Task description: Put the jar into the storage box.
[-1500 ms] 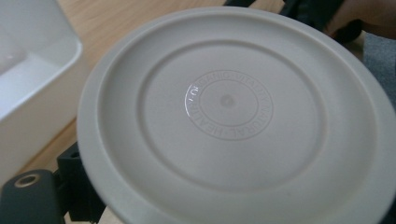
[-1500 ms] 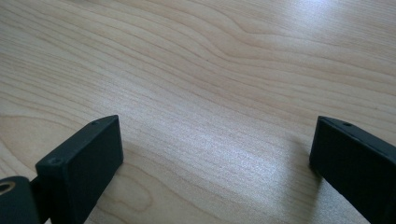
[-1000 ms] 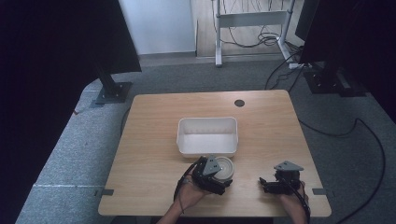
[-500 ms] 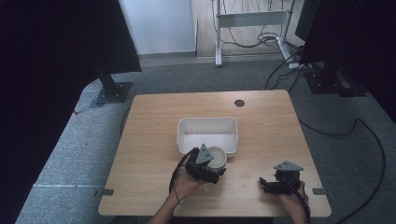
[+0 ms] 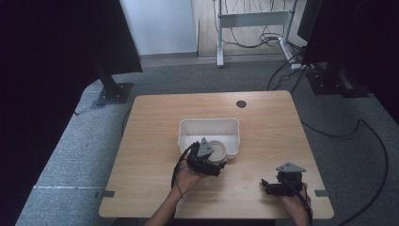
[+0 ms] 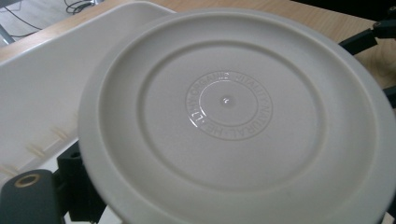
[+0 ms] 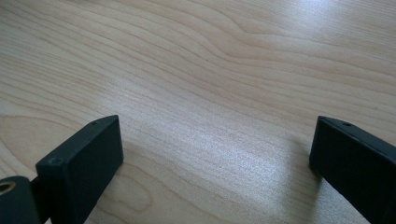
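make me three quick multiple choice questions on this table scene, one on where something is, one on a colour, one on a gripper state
1. Where is the round plate held by the left gripper?
A. over the near edge of the white bin
B. by the table's round hole
C. on the floor

2. What colour is the plate?
A. red
B. off-white
C. black

3. How do the right gripper's jaws stand?
A. shut on a cup
B. shut on the bin
C. open over bare table

Key: 1 A, the high view shows it at the bin's near wall; 2 B, pale in the left gripper view; 3 C, wood shows between the jaws.
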`<state>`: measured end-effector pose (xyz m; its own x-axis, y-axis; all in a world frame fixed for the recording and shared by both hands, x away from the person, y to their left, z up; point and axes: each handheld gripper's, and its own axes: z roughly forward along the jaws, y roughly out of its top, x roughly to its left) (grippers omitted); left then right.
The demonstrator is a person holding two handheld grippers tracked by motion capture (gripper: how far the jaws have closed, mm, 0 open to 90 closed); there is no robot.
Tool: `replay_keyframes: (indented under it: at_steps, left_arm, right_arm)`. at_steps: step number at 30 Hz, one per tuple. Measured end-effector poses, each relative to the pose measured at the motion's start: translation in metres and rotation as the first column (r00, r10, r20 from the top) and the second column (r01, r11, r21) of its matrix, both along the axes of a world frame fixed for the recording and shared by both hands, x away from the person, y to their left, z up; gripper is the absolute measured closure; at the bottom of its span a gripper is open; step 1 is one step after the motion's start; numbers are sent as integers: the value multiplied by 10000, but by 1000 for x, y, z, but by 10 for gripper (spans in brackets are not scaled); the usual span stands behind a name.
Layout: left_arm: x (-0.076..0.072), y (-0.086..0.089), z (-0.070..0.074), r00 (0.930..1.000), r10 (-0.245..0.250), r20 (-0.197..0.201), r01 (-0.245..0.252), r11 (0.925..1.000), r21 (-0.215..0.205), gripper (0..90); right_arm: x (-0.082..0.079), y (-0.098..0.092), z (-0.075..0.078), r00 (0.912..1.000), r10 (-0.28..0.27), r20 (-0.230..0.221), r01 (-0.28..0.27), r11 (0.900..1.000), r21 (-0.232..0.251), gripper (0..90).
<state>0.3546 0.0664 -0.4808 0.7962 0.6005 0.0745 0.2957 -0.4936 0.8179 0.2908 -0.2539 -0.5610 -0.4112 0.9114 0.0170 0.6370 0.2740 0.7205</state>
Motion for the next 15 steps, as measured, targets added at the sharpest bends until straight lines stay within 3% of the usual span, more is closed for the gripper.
replay_keyframes:
  at_steps: [15]
  left_arm:
    - [20,-1,3,9976,686,119,-684,9976,-108,100]
  right_arm:
    - [0,0,0,10000,-1,-4,1,10000,1,23]
